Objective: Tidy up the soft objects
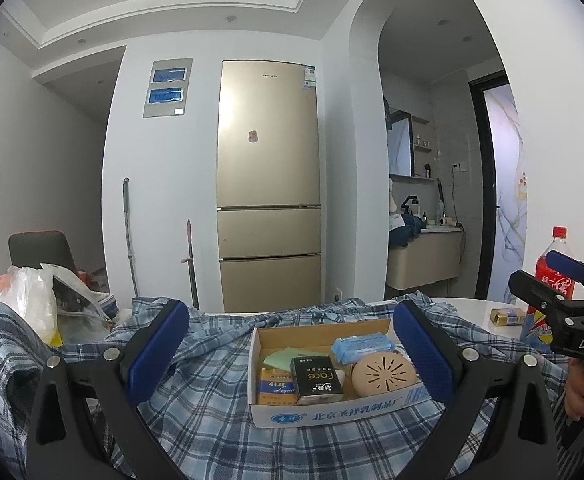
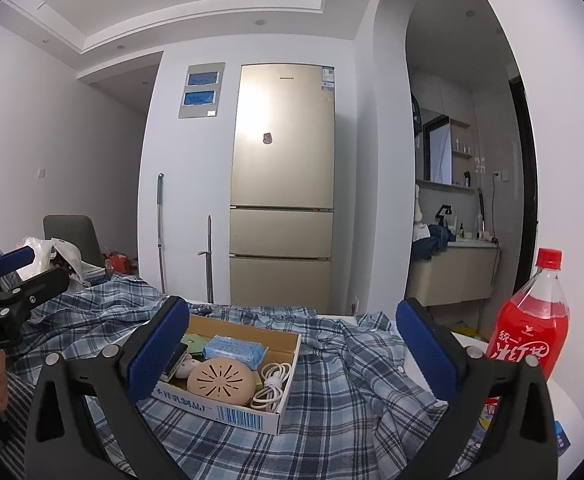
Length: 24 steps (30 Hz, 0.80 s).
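Fingers of left gripper [image 1: 292, 352] and right gripper [image 2: 292, 352]: spread wide, holding nothing. One plaid shirt [image 1: 196, 412] lies spread over the table, beneath one cardboard box [image 1: 323, 414]. One red bottle [image 2: 531, 328] stands rightward.

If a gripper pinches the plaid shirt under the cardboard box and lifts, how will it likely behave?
The plaid shirt lies rumpled in soft folds, so it will likely drape limply from one pinch. The cardboard box sits on it, so pulling would probably drag or tip the box. Both grippers are open, holding nothing.
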Each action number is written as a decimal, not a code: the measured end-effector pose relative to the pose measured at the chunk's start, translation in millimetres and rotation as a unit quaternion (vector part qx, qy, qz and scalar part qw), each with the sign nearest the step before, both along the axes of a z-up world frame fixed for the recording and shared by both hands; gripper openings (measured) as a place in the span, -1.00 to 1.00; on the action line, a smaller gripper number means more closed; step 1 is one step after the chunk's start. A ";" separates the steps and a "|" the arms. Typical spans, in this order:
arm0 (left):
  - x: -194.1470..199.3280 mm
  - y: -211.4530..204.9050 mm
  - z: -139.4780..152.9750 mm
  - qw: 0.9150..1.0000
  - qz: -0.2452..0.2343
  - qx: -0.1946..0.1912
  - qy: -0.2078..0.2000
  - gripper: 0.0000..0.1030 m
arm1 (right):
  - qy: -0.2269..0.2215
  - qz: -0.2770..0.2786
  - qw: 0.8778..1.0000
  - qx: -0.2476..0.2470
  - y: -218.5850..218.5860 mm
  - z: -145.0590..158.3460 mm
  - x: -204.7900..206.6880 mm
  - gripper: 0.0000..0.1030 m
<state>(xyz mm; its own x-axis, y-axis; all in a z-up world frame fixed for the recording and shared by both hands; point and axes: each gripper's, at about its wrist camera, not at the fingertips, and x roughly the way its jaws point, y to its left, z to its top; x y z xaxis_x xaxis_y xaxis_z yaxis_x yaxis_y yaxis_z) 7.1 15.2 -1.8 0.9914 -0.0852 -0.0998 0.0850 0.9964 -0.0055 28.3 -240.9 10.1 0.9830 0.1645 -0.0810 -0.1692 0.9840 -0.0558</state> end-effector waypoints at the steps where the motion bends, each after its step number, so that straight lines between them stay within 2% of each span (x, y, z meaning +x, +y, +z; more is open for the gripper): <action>1: 0.4 0.4 -0.3 1.000 0.000 -0.001 0.001 1.00 | -0.002 -0.001 1.000 0.000 -0.1 0.1 -0.8 1.00; 17: 2.0 10.8 -1.5 1.000 -0.007 -0.025 0.007 1.00 | 0.005 -0.001 1.000 0.003 -1.9 -1.6 3.0 1.00; 24: -1.3 8.9 -0.8 1.000 -0.008 -0.019 -0.003 1.00 | 0.007 -0.001 1.000 0.003 -1.9 -2.3 3.6 1.00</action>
<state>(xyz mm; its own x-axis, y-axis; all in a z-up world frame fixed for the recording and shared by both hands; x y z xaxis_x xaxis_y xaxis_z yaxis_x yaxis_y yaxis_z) 5.8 24.1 -2.6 0.9903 -0.1052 -0.0903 0.1017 0.9939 -0.0430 31.9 -242.8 7.8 0.9822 0.1625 -0.0939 -0.1675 0.9847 -0.0477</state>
